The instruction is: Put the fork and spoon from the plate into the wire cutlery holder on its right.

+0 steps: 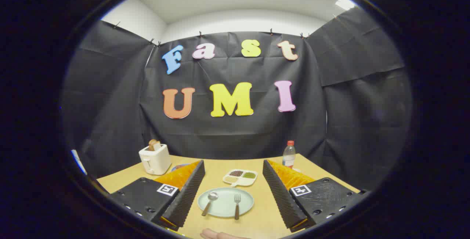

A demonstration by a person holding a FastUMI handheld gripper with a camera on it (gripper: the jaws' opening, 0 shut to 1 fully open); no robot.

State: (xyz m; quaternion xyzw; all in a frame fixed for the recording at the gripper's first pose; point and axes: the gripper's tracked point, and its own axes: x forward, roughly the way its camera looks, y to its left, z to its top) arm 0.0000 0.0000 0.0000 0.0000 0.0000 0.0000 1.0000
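— Fork point(237, 205) and spoon point(210, 202), where do we see them?

— Side by side on the round pale-green plate point(225, 202), brown handles toward us, on the smooth tan desk point(264, 217).

— And our fingers point(191, 191)?

— Ridged black pads spread wide, gripping nothing, the plate between them. Beyond lie a white divided dish point(240, 177), a toaster point(155, 159) and a bottle point(289, 154).

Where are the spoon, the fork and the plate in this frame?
spoon point(210, 202), gripper view, on its handle, between the open jaws.
fork point(237, 205), gripper view, on its shaft, right of the spoon.
plate point(224, 211), gripper view, on the bare surface between the two.
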